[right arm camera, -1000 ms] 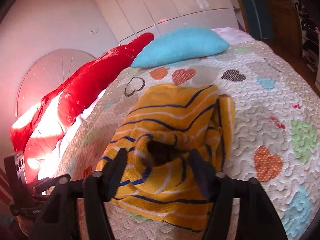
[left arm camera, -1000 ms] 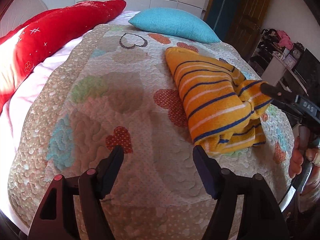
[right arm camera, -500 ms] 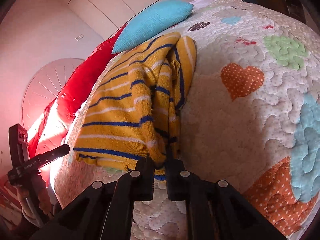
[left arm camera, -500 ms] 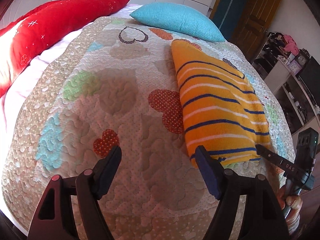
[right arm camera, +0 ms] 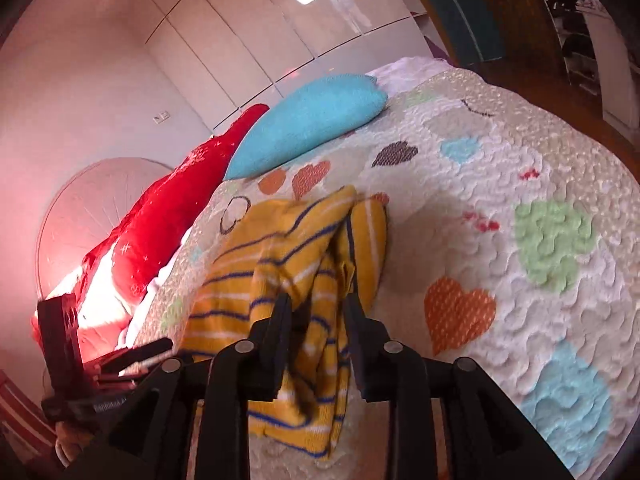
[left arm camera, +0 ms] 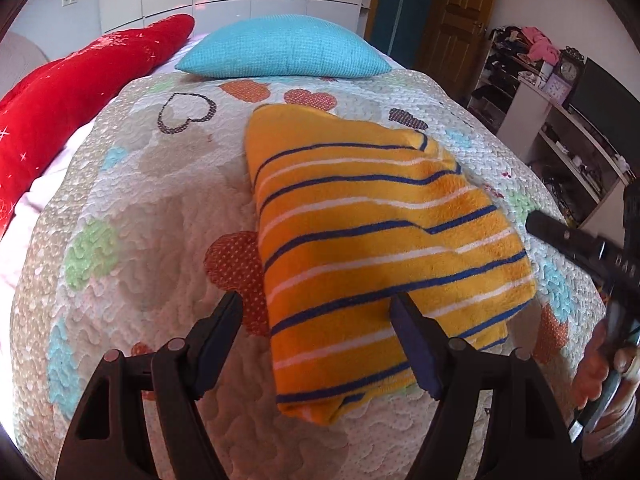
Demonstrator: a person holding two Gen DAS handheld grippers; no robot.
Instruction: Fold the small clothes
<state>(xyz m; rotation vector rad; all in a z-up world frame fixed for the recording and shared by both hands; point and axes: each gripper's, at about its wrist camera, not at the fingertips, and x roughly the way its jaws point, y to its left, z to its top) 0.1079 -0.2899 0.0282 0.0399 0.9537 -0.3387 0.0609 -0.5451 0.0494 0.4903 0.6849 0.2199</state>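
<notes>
An orange garment with blue and white stripes point(left arm camera: 372, 240) lies folded on the heart-patterned quilt point(left arm camera: 152, 216). My left gripper point(left arm camera: 316, 312) is open and empty, just above the garment's near left edge. My right gripper point(right arm camera: 316, 308) has its fingers partly apart, with a bunched edge of the same garment point(right arm camera: 288, 240) lying between them. The right gripper also shows at the right edge of the left wrist view point(left arm camera: 580, 244).
A turquoise pillow point(left arm camera: 280, 52) and a long red cushion point(left arm camera: 80, 76) lie at the head of the bed. Shelves with clutter point(left arm camera: 560, 120) and a wooden door point(left arm camera: 452, 20) stand to the right. The bed edge is close to both grippers.
My right gripper was shut on the garment's edge and has now opened partly. My left gripper has moved right and forward over the garment's near edge.
</notes>
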